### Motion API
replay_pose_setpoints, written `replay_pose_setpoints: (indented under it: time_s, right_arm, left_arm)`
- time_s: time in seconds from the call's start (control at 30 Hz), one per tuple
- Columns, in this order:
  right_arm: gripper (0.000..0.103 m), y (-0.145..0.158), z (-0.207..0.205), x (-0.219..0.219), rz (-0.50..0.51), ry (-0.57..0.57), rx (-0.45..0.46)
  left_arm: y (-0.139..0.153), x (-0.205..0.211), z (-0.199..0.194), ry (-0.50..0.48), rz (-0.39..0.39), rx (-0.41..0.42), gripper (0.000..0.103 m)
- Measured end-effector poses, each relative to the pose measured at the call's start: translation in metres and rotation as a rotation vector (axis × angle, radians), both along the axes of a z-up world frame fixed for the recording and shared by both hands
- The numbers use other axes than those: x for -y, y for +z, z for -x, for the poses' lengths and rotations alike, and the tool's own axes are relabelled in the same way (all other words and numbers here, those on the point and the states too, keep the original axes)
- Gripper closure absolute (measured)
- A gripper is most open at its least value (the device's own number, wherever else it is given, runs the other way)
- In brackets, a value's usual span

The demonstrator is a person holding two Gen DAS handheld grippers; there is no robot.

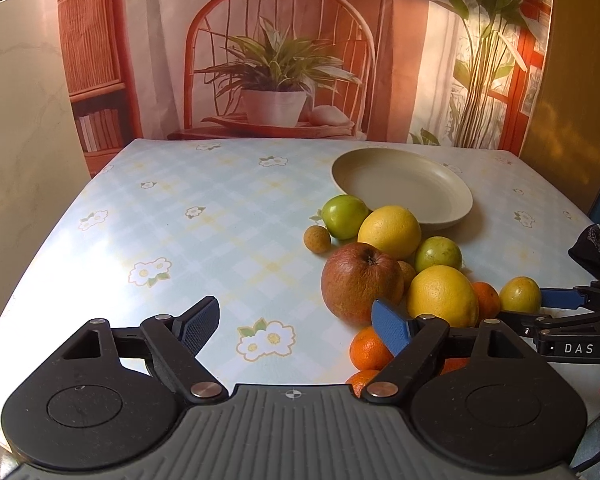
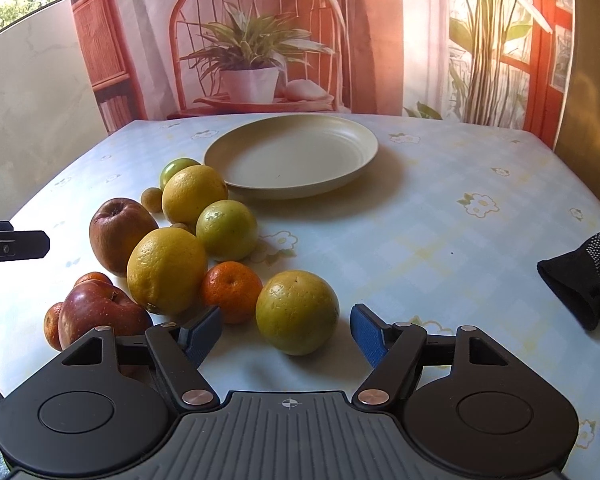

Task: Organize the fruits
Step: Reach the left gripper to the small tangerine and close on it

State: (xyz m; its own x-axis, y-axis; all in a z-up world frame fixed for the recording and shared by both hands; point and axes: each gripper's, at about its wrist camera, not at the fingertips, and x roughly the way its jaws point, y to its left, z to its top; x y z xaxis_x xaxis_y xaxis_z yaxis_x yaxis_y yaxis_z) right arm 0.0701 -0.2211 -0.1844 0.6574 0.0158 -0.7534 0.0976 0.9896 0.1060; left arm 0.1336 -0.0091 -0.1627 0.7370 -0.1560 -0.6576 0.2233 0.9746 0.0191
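Lining up on the nearest fruit

Our right gripper [image 2: 286,330] stands open around the yellow-green citrus [image 2: 297,312]; we should centre it before closing, then lift toward the far plate [image 2: 356,168].

Both wrist views look down, close, sharing the plate [image 1: 404,190].

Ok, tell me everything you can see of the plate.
The plate is round, shallow and cream-coloured with a matte finish, with a raised rim and a flat centre. It looks empty and sits flat on the flowered tablecloth toward the far side of the table, behind the pile of fruit. A yellow citrus fruit lies right against its near edge; neither gripper is near it.
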Motion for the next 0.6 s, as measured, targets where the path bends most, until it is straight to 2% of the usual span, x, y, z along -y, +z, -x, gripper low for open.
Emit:
replay_pose_setpoints:
  time_s: [0.13,0.37,0.5,0.6]
  right_arm:
    - [0.036,0.000,0.002,-0.001,0.000,-0.003,0.002]
    - [0.038,0.002,0.003,-0.002,-0.005,-0.026,0.008]
    - [0.038,0.005,0.005,-0.005,-0.001,-0.024,0.018]
    - [0.040,0.007,0.007,-0.006,0.003,-0.026,0.023]
  left_arm:
    - [-0.005,0.002,0.003,-0.001,-0.045,-0.012,0.017]
    - [-0.009,0.004,0.015,-0.055,-0.102,-0.018,0.017]
    - [-0.011,-0.002,0.018,-0.087,-0.056,-0.039,0.017]
    - [-0.016,-0.004,0.018,-0.134,0.005,-0.090,0.017]
